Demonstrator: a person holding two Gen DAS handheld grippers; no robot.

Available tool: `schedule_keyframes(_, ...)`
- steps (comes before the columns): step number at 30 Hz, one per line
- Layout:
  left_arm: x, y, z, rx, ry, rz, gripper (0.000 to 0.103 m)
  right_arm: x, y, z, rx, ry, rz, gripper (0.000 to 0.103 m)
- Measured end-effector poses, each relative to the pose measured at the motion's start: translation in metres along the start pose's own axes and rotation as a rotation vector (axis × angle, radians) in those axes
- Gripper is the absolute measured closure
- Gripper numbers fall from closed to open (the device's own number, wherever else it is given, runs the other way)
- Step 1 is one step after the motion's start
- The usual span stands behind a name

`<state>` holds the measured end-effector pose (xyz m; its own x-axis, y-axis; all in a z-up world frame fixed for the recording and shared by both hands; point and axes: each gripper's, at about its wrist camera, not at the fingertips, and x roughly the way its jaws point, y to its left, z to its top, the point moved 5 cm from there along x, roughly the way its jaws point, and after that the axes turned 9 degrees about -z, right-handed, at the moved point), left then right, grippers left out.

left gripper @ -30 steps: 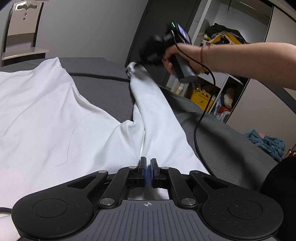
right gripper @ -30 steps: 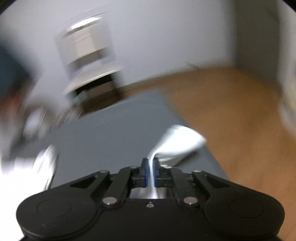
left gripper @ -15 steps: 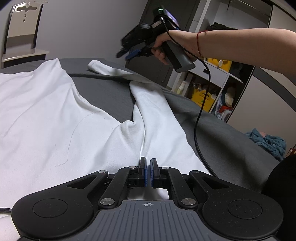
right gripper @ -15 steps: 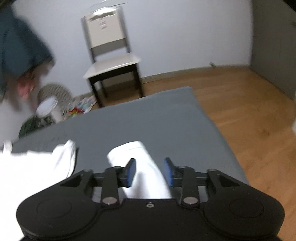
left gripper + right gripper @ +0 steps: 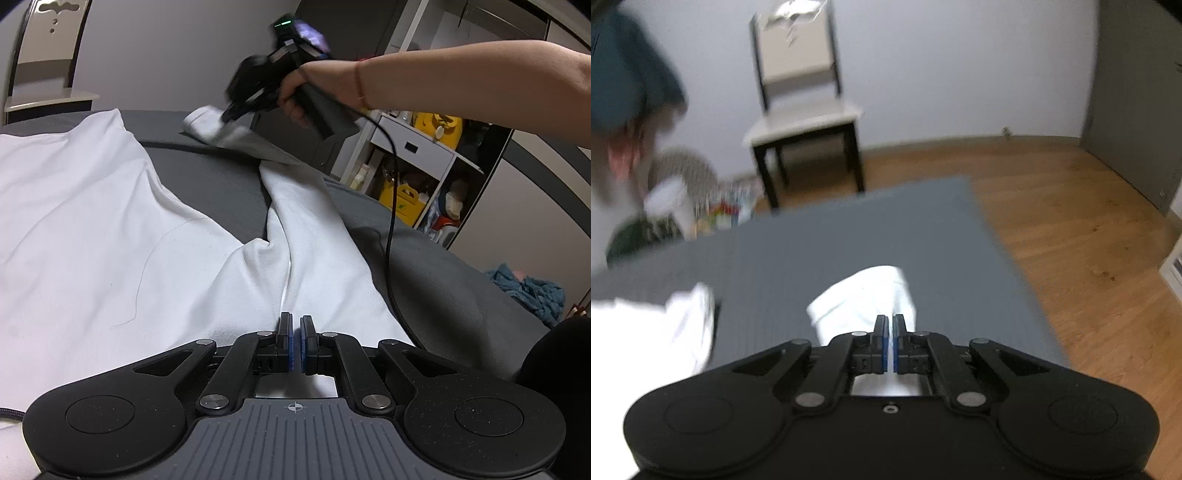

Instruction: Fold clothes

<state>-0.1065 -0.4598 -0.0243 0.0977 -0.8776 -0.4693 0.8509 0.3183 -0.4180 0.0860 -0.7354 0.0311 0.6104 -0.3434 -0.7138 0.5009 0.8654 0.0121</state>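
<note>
My left gripper sits low at the near edge of the white garment, its blue-padded jaws drawn together on a ridge of the white cloth just where the sleeve meets the body. The garment lies spread over the dark grey bed, the body filling the left and the long sleeve running away to the far right, then bending left across the bed. At that far end my right gripper, held in my right hand with a black cable hanging from it, is down at the sleeve's cuff. In its own view, the right gripper has its jaws closed with a sliver of white cloth between the pads, the cuff lying just beyond the fingertips on the grey cover. A chair stands beyond the bed on the wooden floor, and the shelves hold clutter on the far right.
</note>
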Motion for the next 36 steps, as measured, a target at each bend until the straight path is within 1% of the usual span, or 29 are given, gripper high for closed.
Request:
schedule_keyframes(3, 0.000, 0.000, 0.000, 0.002, 0.000, 0.001, 0.100, -0.028, -0.046, 0.014, 0.118, -0.059, -0.006, 0.100)
schedule_keyframes(6, -0.001, -0.001, 0.001, 0.002, -0.003, 0.002, 0.099, -0.058, -0.096, 0.019, 0.204, -0.136, -0.088, 0.101)
schedule_keyframes(7, -0.003, -0.002, 0.002, 0.004, -0.004, 0.002, 0.099, -0.060, -0.112, 0.015, 0.233, -0.147, -0.121, 0.101)
schedule_keyframes(8, -0.005, -0.004, 0.002, 0.011, -0.009, -0.005, 0.099, -0.056, -0.127, 0.007, 0.262, -0.121, -0.159, 0.101)
schedule_keyframes(9, -0.009, -0.006, 0.003, 0.017, -0.019, -0.023, 0.099, -0.048, -0.140, -0.005, 0.283, -0.060, -0.219, 0.101)
schedule_keyframes(11, -0.015, -0.010, 0.001, -0.017, -0.034, -0.078, 0.099, -0.034, -0.166, -0.031, 0.320, 0.053, -0.325, 0.100)
schedule_keyframes(12, -0.015, -0.011, -0.003, -0.036, -0.029, -0.109, 0.099, -0.027, -0.175, -0.045, 0.337, 0.079, -0.336, 0.100)
schedule_keyframes(13, -0.015, -0.014, -0.008, -0.038, -0.014, -0.135, 0.099, -0.023, -0.184, -0.057, 0.364, 0.088, -0.340, 0.100)
schedule_keyframes(15, -0.014, -0.023, -0.018, 0.011, 0.033, -0.145, 0.099, -0.021, -0.200, -0.075, 0.405, 0.093, -0.373, 0.101)
schedule_keyframes(17, -0.015, -0.031, -0.024, 0.057, 0.051, -0.158, 0.099, -0.027, -0.218, -0.087, 0.454, 0.059, -0.391, 0.101)
schedule_keyframes(18, -0.015, -0.033, -0.025, 0.070, 0.055, -0.162, 0.099, -0.029, -0.227, -0.093, 0.485, 0.042, -0.384, 0.101)
schedule_keyframes(19, -0.015, -0.034, -0.025, 0.072, 0.057, -0.165, 0.099, -0.030, -0.232, -0.098, 0.522, 0.036, -0.338, 0.101)
schedule_keyframes(20, -0.015, -0.033, -0.025, 0.071, 0.058, -0.166, 0.099, -0.029, -0.235, -0.104, 0.546, 0.052, -0.281, 0.100)
schedule_keyframes(21, -0.014, -0.032, -0.026, 0.063, 0.059, -0.171, 0.099, -0.030, -0.238, -0.108, 0.559, 0.056, -0.242, 0.100)
schedule_keyframes(22, -0.013, -0.033, -0.026, 0.058, 0.061, -0.180, 0.099, -0.033, -0.239, -0.109, 0.545, 0.035, -0.242, 0.098)
schedule_keyframes(23, -0.013, -0.034, -0.025, 0.055, 0.063, -0.190, 0.099, -0.036, -0.240, -0.108, 0.529, 0.023, -0.238, 0.094)
schedule_keyframes(24, -0.012, -0.035, -0.025, 0.053, 0.065, -0.200, 0.099, -0.037, -0.241, -0.108, 0.521, 0.018, -0.228, 0.079)
schedule_keyframes(25, -0.012, -0.036, -0.025, 0.050, 0.068, -0.210, 0.099, -0.036, -0.242, -0.109, 0.532, 0.033, -0.207, 0.072)
schedule_keyframes(26, -0.012, -0.037, -0.026, 0.051, 0.074, -0.226, 0.099, -0.033, -0.242, -0.110, 0.545, 0.049, -0.196, 0.069)
schedule_keyframes(29, -0.009, -0.045, -0.029, 0.062, 0.106, -0.294, 0.099, -0.024, -0.242, -0.117, 0.578, 0.121, -0.196, 0.069)
schedule_keyframes(31, -0.006, -0.054, -0.034, 0.085, 0.139, -0.317, 0.099, -0.017, -0.238, -0.129, 0.631, 0.177, -0.157, 0.069)
schedule_keyframes(32, -0.006, -0.059, -0.037, 0.108, 0.145, -0.315, 0.099, -0.013, -0.237, -0.136, 0.671, 0.195, -0.117, 0.068)
schedule_keyframes(34, -0.006, -0.066, -0.040, 0.150, 0.151, -0.309, 0.099, -0.005, -0.235, -0.147, 0.731, 0.222, -0.069, 0.068)
schedule_keyframes(35, -0.005, -0.068, -0.041, 0.161, 0.153, -0.307, 0.099, -0.002, -0.233, -0.153, 0.752, 0.229, -0.049, 0.076)
schedule_keyframes(36, -0.006, -0.067, -0.041, 0.156, 0.153, -0.313, 0.099, -0.003, -0.232, -0.155, 0.748, 0.218, -0.040, 0.100)
